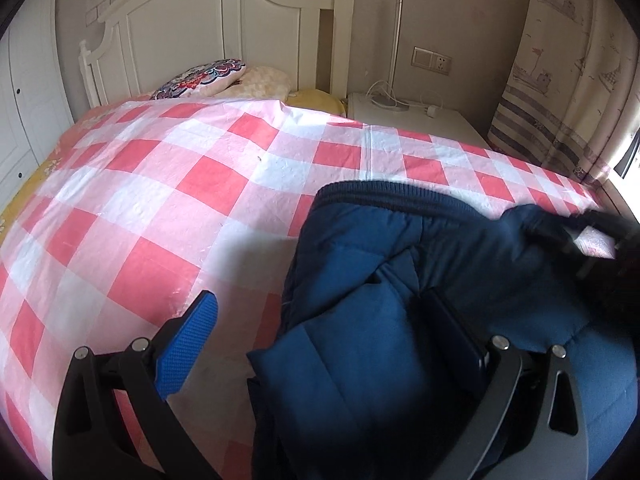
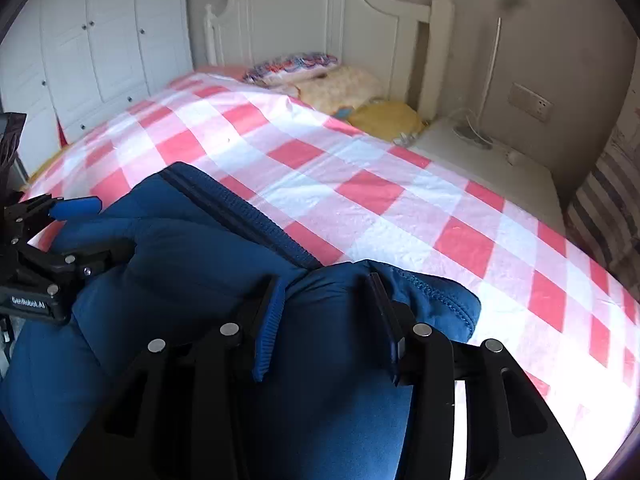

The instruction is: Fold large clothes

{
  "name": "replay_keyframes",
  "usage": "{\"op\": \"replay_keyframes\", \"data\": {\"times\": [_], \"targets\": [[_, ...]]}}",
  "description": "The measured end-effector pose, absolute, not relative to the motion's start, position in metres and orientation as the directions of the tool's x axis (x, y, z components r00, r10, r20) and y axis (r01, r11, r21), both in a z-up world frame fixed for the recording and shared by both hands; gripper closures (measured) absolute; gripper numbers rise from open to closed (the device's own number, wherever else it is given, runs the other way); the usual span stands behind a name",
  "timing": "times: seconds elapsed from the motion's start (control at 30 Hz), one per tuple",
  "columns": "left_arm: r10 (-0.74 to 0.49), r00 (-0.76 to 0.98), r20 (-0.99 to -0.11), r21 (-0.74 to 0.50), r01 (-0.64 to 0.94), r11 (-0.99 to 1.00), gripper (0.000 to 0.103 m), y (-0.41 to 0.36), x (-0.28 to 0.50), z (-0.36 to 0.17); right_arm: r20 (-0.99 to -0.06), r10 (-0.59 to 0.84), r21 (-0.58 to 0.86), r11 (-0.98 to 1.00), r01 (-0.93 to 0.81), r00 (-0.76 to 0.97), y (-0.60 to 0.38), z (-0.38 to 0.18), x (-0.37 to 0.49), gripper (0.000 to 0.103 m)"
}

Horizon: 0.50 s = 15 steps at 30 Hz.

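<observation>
Your left gripper stands spread, the blue jacket draped over its 3 o'clock finger on the checked bed. Only the right view shows your right gripper pinching a jacket fold, angled down.

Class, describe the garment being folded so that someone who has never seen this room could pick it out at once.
Start at the white headboard and follow the pink-and-white checked bedcover toward the near edge. There lies a padded navy jacket, bunched between both grippers. It is the only dark, plain-coloured thing on the bed; the patterned pillow and the yellow cushion sit far off by the headboard.
</observation>
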<state>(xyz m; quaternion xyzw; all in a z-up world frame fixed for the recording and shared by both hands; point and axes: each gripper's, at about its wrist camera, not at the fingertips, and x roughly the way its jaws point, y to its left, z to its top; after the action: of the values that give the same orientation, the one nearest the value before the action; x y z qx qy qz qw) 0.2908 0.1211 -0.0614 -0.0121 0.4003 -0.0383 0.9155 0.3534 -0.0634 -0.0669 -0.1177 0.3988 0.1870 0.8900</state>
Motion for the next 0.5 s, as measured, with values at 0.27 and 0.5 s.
{"op": "replay_keyframes", "data": {"times": [0.27,0.5], "targets": [[-0.093,0.658,-0.747,-0.069,0.063,0.996,0.002,0.124,0.294,-0.066,-0.77,0.185,-0.066,0.929,-0.365,0.61,-0.069,-0.034,0.33,0.059],[-0.087,0.659,-0.748,-0.061,0.062,0.996,0.002,0.124,0.294,-0.067,-0.645,0.362,-0.13,0.815,-0.564,0.673,-0.035,0.011,0.187,0.011]]}}
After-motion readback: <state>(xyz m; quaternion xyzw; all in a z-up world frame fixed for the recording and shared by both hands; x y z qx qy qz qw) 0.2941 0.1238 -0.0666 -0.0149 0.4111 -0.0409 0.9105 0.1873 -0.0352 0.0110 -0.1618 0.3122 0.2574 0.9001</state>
